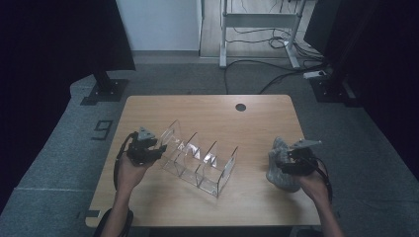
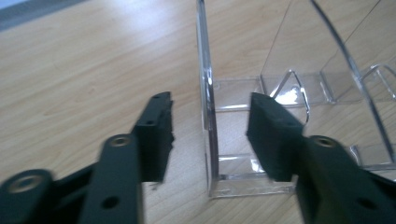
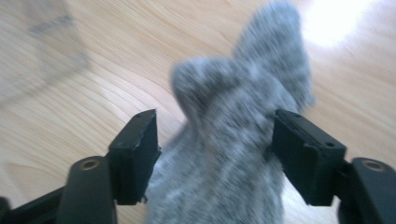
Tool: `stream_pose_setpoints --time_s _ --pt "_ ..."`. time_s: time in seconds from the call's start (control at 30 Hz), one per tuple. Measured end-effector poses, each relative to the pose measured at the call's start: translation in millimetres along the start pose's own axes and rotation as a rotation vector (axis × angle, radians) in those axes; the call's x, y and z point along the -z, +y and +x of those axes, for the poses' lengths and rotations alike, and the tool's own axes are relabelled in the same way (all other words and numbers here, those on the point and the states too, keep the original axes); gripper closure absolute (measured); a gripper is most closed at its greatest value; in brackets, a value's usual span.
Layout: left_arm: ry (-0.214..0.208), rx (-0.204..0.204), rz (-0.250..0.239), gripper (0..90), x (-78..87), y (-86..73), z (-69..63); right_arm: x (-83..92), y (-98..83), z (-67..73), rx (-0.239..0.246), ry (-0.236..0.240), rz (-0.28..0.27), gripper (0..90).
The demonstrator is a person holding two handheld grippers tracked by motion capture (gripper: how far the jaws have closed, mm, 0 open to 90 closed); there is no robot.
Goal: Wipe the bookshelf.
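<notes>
Right gripper view is showing the right gripper (image 3: 212,140) with jaws standing apart around a grey sock (image 3: 233,140), seemingly not pinching it, its long axis running ahead. Farther left, the left gripper (image 2: 210,135) is straddling, unclamped, the acrylic organiser (image 2: 208,98) end wall on the table (image 1: 207,106).

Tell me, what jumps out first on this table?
A see-through plastic rack stands mid-table, its end wall between the open left tongs. Near the right edge lies a fuzzy grey sock, with the right tongs open around it.
</notes>
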State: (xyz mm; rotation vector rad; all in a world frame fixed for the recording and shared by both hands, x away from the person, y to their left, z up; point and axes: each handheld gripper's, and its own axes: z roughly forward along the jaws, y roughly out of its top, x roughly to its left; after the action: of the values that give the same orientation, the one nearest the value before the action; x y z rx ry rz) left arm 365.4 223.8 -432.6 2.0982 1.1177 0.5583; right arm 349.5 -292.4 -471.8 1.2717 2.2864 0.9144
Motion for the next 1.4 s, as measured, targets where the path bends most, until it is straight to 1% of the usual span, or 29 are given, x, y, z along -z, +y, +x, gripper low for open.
stream_pose_setpoints --time_s 0.03,0.07,0.1,0.17,0.2,0.23,0.33,0.37,0.43,0.57,0.67,0.77,0.83,0.87,0.93,1.0,1.07,1.23,1.27,1.3,1.4 --pt "-0.01 0.003 -0.005 44.0 3.1 0.3 1.0 1.3 2.2 2.0 0.005 0.015 -0.011 27.4" --pt "-0.015 0.005 -0.007 37.7 5.1 0.4 1.4 2.2 5.0 4.3 0.017 0.034 -0.011 26.2" --pt "-0.017 0.007 -0.009 33.4 7.5 0.4 1.7 2.5 6.8 6.2 0.025 0.045 -0.007 25.4" --pt "-0.019 0.004 -0.021 26.1 12.2 -0.9 2.3 3.4 11.9 12.6 0.064 0.066 -0.008 23.9" --pt "-0.028 0.011 -0.024 22.9 14.4 -2.0 2.9 3.7 13.6 14.3 0.072 0.073 -0.009 22.5" --pt "-0.033 0.013 -0.026 18.5 15.5 -2.8 3.3 3.4 16.4 17.0 0.081 0.097 -0.014 20.5" --pt "-0.024 0.011 -0.027 12.9 18.6 -8.6 2.7 1.0 21.8 22.6 0.099 0.118 -0.017 18.0" --pt "-0.021 0.012 -0.026 10.6 19.1 -10.3 2.5 -0.5 23.6 24.9 0.103 0.132 -0.022 16.7" --pt "-0.017 0.022 -0.026 6.5 20.2 -15.1 2.5 -3.0 26.1 27.8 0.114 0.149 -0.027 14.8" --pt "-0.039 0.032 -0.029 2.6 19.1 -26.2 1.4 -9.7 32.5 36.4 0.141 0.183 -0.043 12.4" --pt "-0.057 0.024 -0.011 0.5 12.0 -35.1 -3.9 -14.7 38.0 43.2 0.152 0.206 -0.053 12.2" --pt "-0.073 0.016 0.002 0.0 3.8 -40.0 -9.0 -19.4 43.5 50.6 0.164 0.229 -0.059 12.3" --pt "-0.067 0.007 0.004 0.0 -0.3 -40.6 -11.5 -23.7 47.2 55.9 0.179 0.244 -0.064 12.7" --pt "-0.067 0.006 0.002 0.0 -1.6 -40.5 -11.9 -26.4 49.5 59.1 0.192 0.25 -0.066 12.8" --pt "-0.06 0.007 0.003 0.0 -4.3 -40.1 -12.5 -30.2 52.3 63.6 0.198 0.266 -0.063 13.0" --pt "-0.063 0.006 0.009 0.0 -6.8 -40.0 -12.2 -34.4 55.1 67.9 0.213 0.281 -0.06 13.5" --pt "-0.054 0.011 0.011 0.0 -9.1 -39.9 -11.6 -38.1 56.9 72.2 0.226 0.294 -0.059 14.6" --pt "-0.04 0.012 0.02 0.0 -15.1 -36.3 -8.3 -42.8 59.7 80.6 0.252 0.312 -0.068 19.8" --pt "-0.038 0.014 0.02 0.0 -16.2 -35.4 -7.9 -42.7 60.2 82.0 0.253 0.321 -0.077 22.8" --pt "-0.034 0.012 0.021 0.0 -17.0 -34.6 -7.6 -42.8 60.5 83.2 0.256 0.335 -0.076 23.8" --pt "-0.034 0.02 0.019 0.1 -21.1 -31.4 -6.4 -44.4 61.0 86.2 0.274 0.337 -0.066 26.0"
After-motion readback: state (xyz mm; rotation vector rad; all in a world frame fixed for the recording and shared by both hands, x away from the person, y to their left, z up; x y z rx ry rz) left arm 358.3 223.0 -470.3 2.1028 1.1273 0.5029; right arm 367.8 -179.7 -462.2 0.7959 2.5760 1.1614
